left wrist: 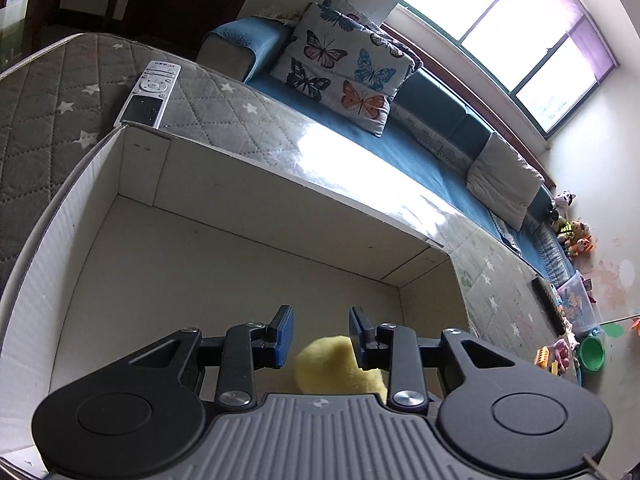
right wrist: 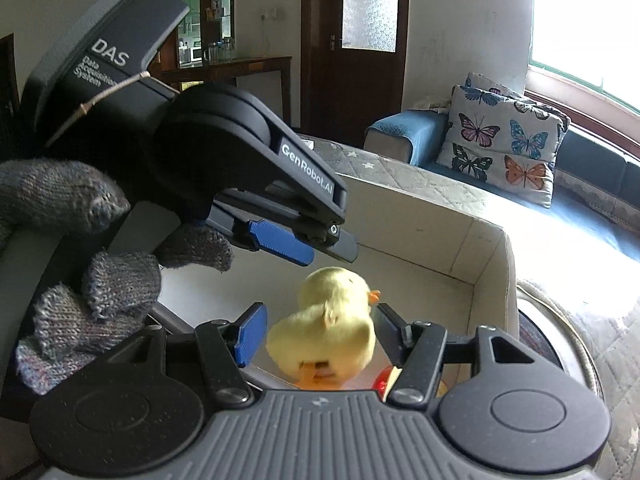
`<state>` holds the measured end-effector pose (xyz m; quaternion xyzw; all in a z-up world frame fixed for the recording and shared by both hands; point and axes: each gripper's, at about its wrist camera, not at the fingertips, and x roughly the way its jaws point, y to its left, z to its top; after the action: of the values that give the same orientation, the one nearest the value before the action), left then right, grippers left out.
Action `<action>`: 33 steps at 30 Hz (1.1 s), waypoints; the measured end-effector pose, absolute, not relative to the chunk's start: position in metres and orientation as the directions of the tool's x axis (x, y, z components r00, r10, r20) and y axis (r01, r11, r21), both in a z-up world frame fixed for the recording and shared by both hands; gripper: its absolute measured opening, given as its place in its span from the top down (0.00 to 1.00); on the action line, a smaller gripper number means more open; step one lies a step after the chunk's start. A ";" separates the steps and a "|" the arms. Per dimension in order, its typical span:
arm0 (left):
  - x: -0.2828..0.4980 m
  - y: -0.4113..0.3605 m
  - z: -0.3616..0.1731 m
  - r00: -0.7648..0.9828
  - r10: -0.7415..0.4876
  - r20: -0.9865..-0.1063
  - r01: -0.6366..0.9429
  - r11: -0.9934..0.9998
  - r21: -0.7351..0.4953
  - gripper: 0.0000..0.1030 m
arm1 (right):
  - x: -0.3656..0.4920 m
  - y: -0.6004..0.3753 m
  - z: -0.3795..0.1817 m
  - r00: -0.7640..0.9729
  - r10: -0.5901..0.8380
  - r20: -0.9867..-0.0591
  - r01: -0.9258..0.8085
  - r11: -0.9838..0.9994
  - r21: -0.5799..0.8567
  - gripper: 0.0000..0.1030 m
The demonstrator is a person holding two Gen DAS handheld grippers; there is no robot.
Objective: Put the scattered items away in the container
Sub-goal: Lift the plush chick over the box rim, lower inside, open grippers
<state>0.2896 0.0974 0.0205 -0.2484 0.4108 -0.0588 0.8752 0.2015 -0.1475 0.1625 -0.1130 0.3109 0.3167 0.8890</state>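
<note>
Left wrist view: we see the left tongs (left wrist: 321, 336) spread over the open white box (left wrist: 248, 208), which we take as landmark. The yellow plush duck (left wrist: 340, 368) lies below and between the pads, its lower part cut off by the tool body; we see no pad pressing it. Beyond the box's far corner a silver remote (left wrist: 150, 92) rests on the quilted tabletop (left wrist: 52, 120).

Right wrist view: the right tongs (right wrist: 320, 334) pinch the duck above the box interior. The right-hand pad is hidden behind the plush. A gloved hand (right wrist: 92, 280) carries the other tool above the box. Something red below the duck is hard to make out. A butterfly cushion (right wrist: 500, 144) lies beyond the box.
</note>
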 end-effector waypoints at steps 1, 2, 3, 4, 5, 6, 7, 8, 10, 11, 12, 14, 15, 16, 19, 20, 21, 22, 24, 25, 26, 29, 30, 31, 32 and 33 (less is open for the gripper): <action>0.289 0.097 0.021 0.654 -0.307 -0.691 -0.101 0.871 -0.482 0.68 | 0.201 -0.149 0.163 0.608 0.493 -0.622 -0.632 0.775 -0.003 0.41; 0.288 0.096 0.021 0.654 -0.306 -0.692 -0.099 0.872 -0.480 0.68 | 0.200 -0.150 0.164 0.610 0.493 -0.620 -0.630 0.777 -0.001 0.41; 0.287 0.096 0.022 0.655 -0.307 -0.691 -0.097 0.873 -0.479 0.68 | 0.199 -0.151 0.165 0.612 0.494 -0.618 -0.628 0.779 0.000 0.41; 0.286 0.096 0.022 0.655 -0.307 -0.690 -0.094 0.873 -0.478 0.68 | 0.199 -0.152 0.166 0.615 0.493 -0.615 -0.625 0.781 0.001 0.41; 0.285 0.095 0.023 0.656 -0.308 -0.689 -0.092 0.874 -0.478 0.68 | 0.198 -0.153 0.167 0.618 0.493 -0.612 -0.623 0.783 0.002 0.41; 0.283 0.094 0.024 0.658 -0.308 -0.687 -0.089 0.874 -0.477 0.68 | 0.197 -0.155 0.169 0.621 0.493 -0.609 -0.620 0.784 0.002 0.41; 0.281 0.093 0.026 0.660 -0.307 -0.686 -0.087 0.876 -0.475 0.68 | 0.196 -0.157 0.171 0.625 0.493 -0.605 -0.618 0.786 0.002 0.41; 0.279 0.092 0.027 0.663 -0.305 -0.684 -0.084 0.877 -0.472 0.68 | 0.194 -0.159 0.173 0.628 0.493 -0.602 -0.616 0.788 0.003 0.41; 0.275 0.090 0.031 0.668 -0.299 -0.681 -0.079 0.882 -0.465 0.68 | 0.191 -0.162 0.176 0.635 0.493 -0.594 -0.612 0.791 0.003 0.41; 0.273 0.089 0.033 0.671 -0.298 -0.679 -0.075 0.884 -0.462 0.68 | 0.189 -0.164 0.178 0.639 0.492 -0.591 -0.609 0.794 0.003 0.41; 0.270 0.088 0.035 0.674 -0.296 -0.677 -0.072 0.885 -0.459 0.68 | 0.187 -0.166 0.179 0.643 0.492 -0.588 -0.605 0.796 0.004 0.41; 0.265 0.085 0.038 0.679 -0.293 -0.673 -0.065 0.889 -0.453 0.68 | 0.184 -0.171 0.182 0.649 0.491 -0.581 -0.599 0.801 0.009 0.41; 0.262 0.084 0.040 0.681 -0.292 -0.671 -0.062 0.891 -0.450 0.68 | 0.182 -0.173 0.183 0.650 0.491 -0.579 -0.597 0.802 0.010 0.41; 0.260 0.083 0.041 0.683 -0.290 -0.670 -0.060 0.893 -0.447 0.68 | 0.179 -0.176 0.185 0.653 0.492 -0.577 -0.595 0.804 0.012 0.41; 0.253 0.080 0.045 0.688 -0.284 -0.668 -0.055 0.897 -0.438 0.68 | 0.173 -0.181 0.187 0.658 0.490 -0.572 -0.590 0.808 0.013 0.37; 0.250 0.079 0.046 0.690 -0.283 -0.667 -0.053 0.898 -0.436 0.68 | 0.170 -0.183 0.187 0.661 0.488 -0.570 -0.587 0.810 0.012 0.33; 0.247 0.078 0.047 0.691 -0.283 -0.665 -0.050 0.899 -0.434 0.68 | 0.168 -0.184 0.188 0.664 0.486 -0.568 -0.584 0.812 0.012 0.33; 0.245 0.077 0.048 0.693 -0.282 -0.664 -0.048 0.901 -0.432 0.68 | 0.165 -0.185 0.188 0.666 0.485 -0.567 -0.582 0.813 0.011 0.33; 0.239 0.075 0.050 0.695 -0.280 -0.662 -0.043 0.903 -0.428 0.68 | 0.160 -0.189 0.190 0.668 0.485 -0.564 -0.579 0.815 0.014 0.33; 0.236 0.074 0.051 0.696 -0.280 -0.661 -0.041 0.904 -0.426 0.68 | 0.157 -0.190 0.190 0.670 0.485 -0.563 -0.578 0.816 0.016 0.33; 0.234 0.073 0.052 0.698 -0.279 -0.660 -0.040 0.905 -0.424 0.68 | 0.155 -0.192 0.191 0.671 0.485 -0.561 -0.576 0.817 0.017 0.33; 0.225 0.070 0.053 0.701 -0.278 -0.657 -0.036 0.906 -0.422 0.68 | 0.147 -0.196 0.193 0.676 0.485 -0.555 -0.572 0.820 0.020 0.33; 0.223 0.069 0.054 0.702 -0.278 -0.656 -0.035 0.906 -0.421 0.68 | 0.145 -0.197 0.194 0.676 0.485 -0.554 -0.571 0.820 0.021 0.33; 0.220 0.068 0.054 0.704 -0.277 -0.654 -0.033 0.907 -0.419 0.68 | 0.143 -0.198 0.194 0.677 0.485 -0.553 -0.571 0.821 0.021 0.32; 0.217 0.067 0.054 0.705 -0.276 -0.653 -0.031 0.908 -0.418 0.68 | 0.140 -0.200 0.194 0.678 0.485 -0.552 -0.570 0.822 0.022 0.32; 0.214 0.066 0.055 0.706 -0.272 -0.654 -0.029 0.911 -0.411 0.68 | 0.137 -0.201 0.194 0.679 0.484 -0.551 -0.569 0.822 0.022 0.32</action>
<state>0.2138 0.0657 0.0547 -0.1996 0.3772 -0.0673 0.9018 0.1373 -0.2011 0.1936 -0.0758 0.2780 0.2884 0.9131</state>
